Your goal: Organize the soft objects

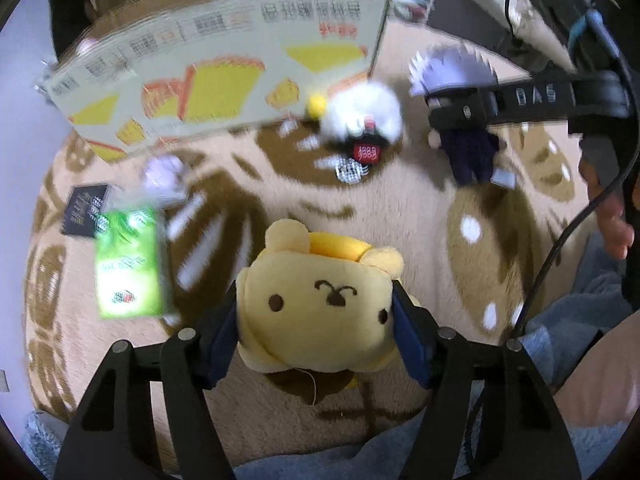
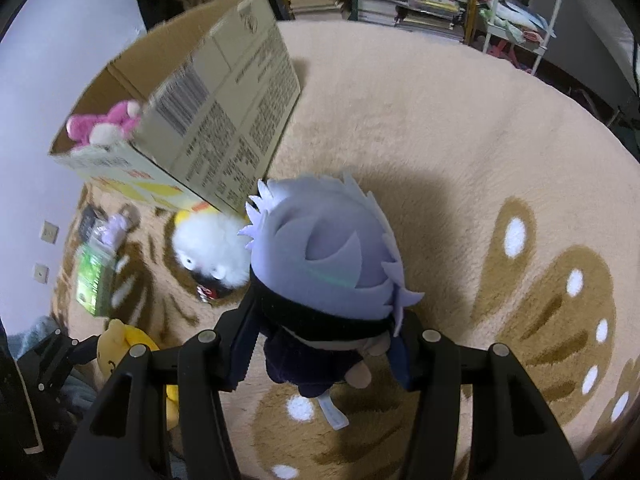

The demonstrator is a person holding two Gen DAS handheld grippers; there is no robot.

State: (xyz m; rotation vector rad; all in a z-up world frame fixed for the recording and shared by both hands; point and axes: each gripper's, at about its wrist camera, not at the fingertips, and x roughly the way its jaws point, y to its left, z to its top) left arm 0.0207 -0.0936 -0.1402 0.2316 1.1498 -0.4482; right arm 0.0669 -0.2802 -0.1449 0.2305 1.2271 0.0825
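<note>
Yellow plush bear, low centre of my left wrist view, is clamped at both cheeks by my left gripper over the tan fleece rug. In my right wrist view the right gripper is clenched on the dark-robed doll with lilac felt hair, mid-frame. Further out I log a white fluffy toy just beside the printed cardboard box at upper left, a pink plush inside that box, and a green packet at left.
</note>
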